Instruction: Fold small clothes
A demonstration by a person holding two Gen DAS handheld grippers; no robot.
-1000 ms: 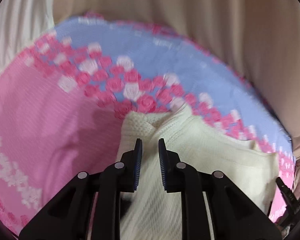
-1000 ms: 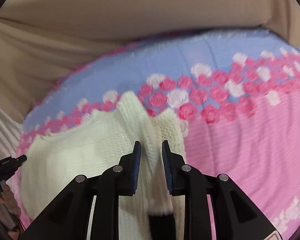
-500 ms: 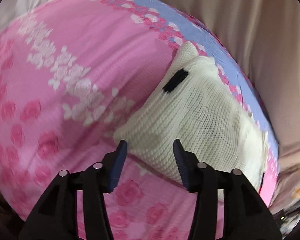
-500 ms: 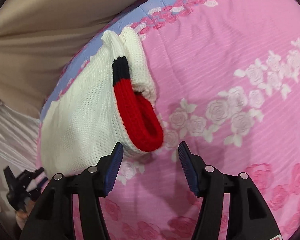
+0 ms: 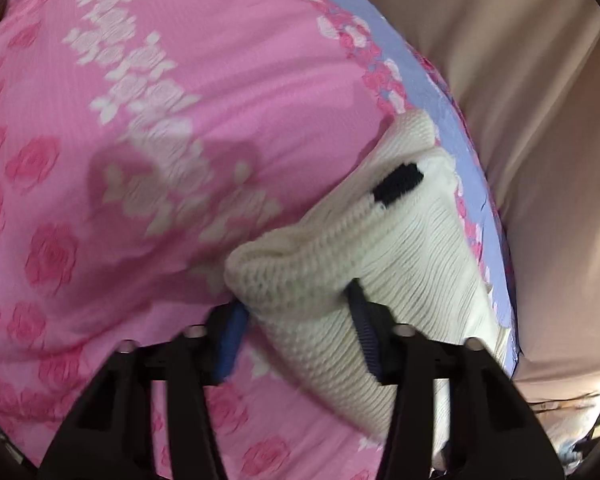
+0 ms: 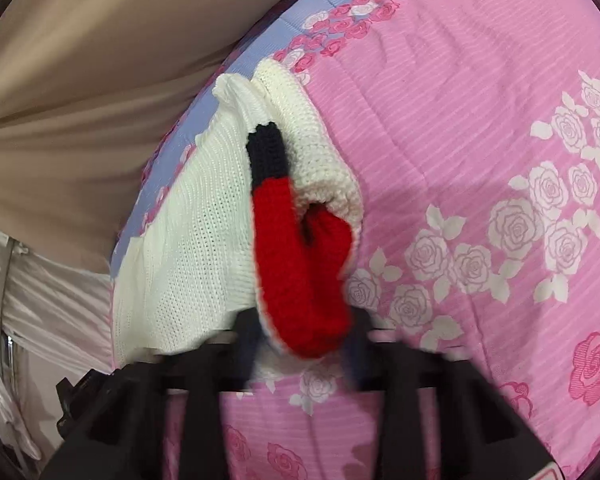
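**Both grippers closed on the knit sweater**

The cream sweater [image 5: 400,248] lay bunched on the pink rose-print bedspread [image 5: 180,80] near its blue border. The left gripper [image 5: 296,320], jaws just closing, pinched a cream fold. The right gripper [image 6: 304,344], likewise closing, clamped the red cuff [image 6: 296,272].

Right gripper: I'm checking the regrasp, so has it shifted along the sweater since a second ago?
Yes. The right gripper left the cream body near the blue border for the sweater's red cuff over the pink sheet, its jaws closing on it.

Pink rose-print bedspread [image 6: 480,128], beige sheet [image 5: 540,100]
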